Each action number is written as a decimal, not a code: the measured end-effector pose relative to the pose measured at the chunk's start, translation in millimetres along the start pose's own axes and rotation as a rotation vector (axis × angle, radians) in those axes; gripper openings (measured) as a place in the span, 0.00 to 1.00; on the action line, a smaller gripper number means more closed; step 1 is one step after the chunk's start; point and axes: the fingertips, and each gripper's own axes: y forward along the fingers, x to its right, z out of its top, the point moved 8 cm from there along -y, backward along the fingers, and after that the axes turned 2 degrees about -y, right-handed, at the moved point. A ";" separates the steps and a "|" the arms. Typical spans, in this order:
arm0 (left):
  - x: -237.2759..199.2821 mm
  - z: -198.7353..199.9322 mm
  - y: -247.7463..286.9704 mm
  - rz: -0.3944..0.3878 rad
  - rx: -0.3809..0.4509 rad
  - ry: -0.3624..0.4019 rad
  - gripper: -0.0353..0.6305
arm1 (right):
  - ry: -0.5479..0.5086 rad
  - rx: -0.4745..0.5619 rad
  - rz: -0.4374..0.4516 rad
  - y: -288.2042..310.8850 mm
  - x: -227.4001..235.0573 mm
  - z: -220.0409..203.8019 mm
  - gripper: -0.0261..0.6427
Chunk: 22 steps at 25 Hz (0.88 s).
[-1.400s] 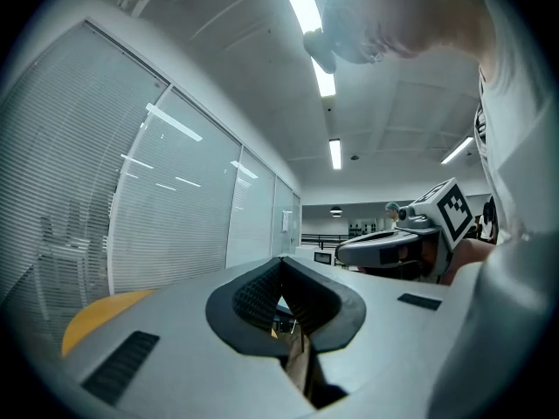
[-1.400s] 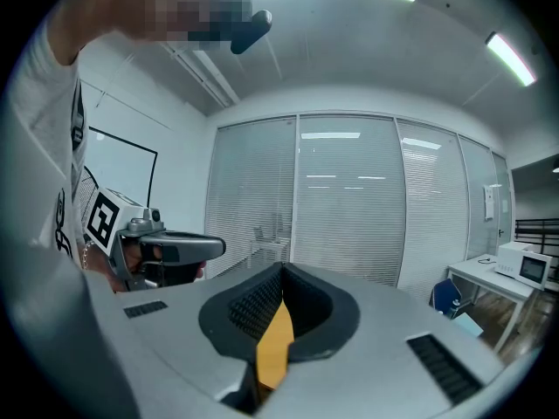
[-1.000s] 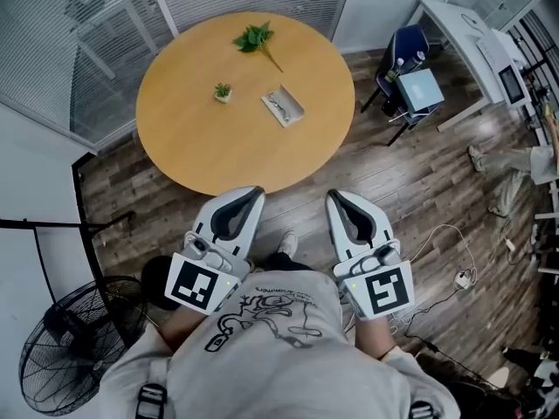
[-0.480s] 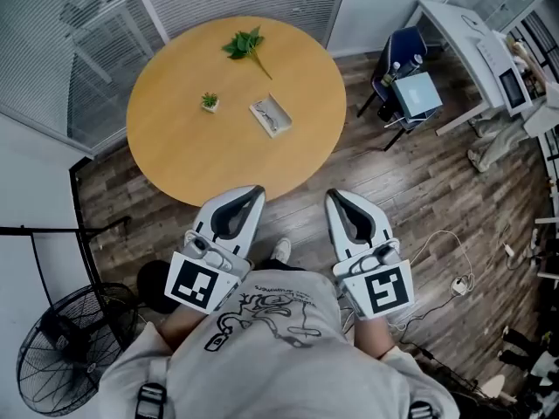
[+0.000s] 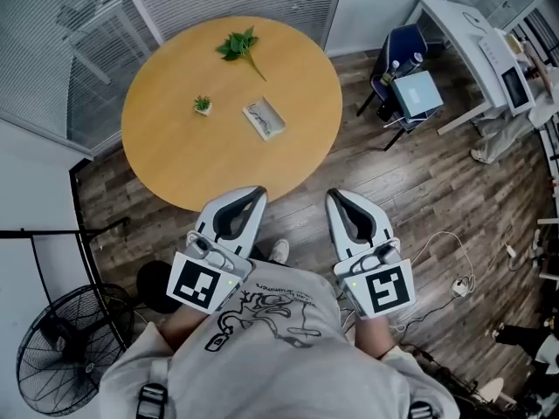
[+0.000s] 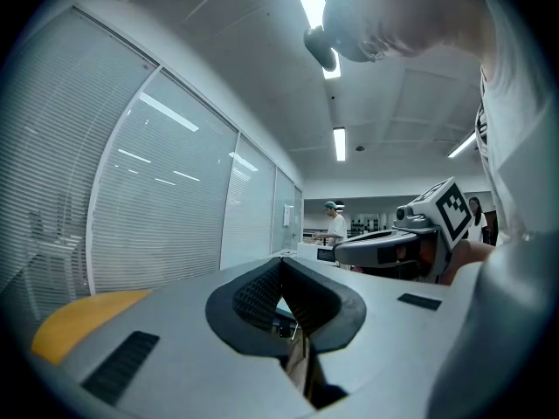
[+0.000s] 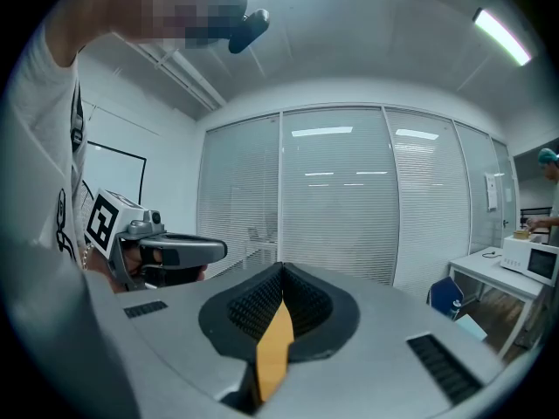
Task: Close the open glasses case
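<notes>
Floor fan (image 5: 63, 349): far left, on the wood floor.
Round bench (image 5: 175, 160): pale wood.
Potted plant (image 5: 203, 105): small, on the bench's left part.
Leafy sprig (image 5: 238, 45): near the far rim.
Glasses case (image 5: 264, 117): open, lid up, glasses inside; flat on the bench just right of the potted plant, well apart from both grippers.
Left gripper (image 5: 251, 192): held near the person's chest, jaws clenched, nothing between them.
Right gripper (image 5: 337, 197): alongside, jaws likewise clenched and empty.
Blue chair (image 5: 395, 59): right of the bench.
White desk (image 5: 467, 26): far right.
</notes>
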 end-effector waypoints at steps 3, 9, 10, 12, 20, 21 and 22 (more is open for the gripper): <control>-3.5 -1.5 3.1 0.008 -0.009 0.000 0.08 | 0.006 0.000 0.008 5.0 2.4 0.3 0.05; -16.8 -6.4 6.1 0.024 -0.020 -0.014 0.08 | 0.009 -0.004 0.022 21.0 3.4 1.8 0.05; -20.0 -6.5 7.6 0.024 -0.011 -0.014 0.08 | 0.011 0.000 0.024 25.3 4.0 3.2 0.05; -26.6 -5.2 12.2 0.019 0.018 -0.011 0.08 | 0.013 0.006 0.027 33.4 5.4 5.6 0.05; -57.7 1.6 30.3 0.020 -0.011 -0.011 0.08 | 0.000 0.003 0.035 66.3 14.7 16.8 0.05; -62.4 1.9 32.2 0.019 -0.008 -0.012 0.08 | -0.002 0.003 0.037 71.3 15.1 17.6 0.05; -67.5 1.6 34.0 0.019 -0.006 -0.014 0.08 | -0.004 0.000 0.037 76.8 15.4 18.0 0.05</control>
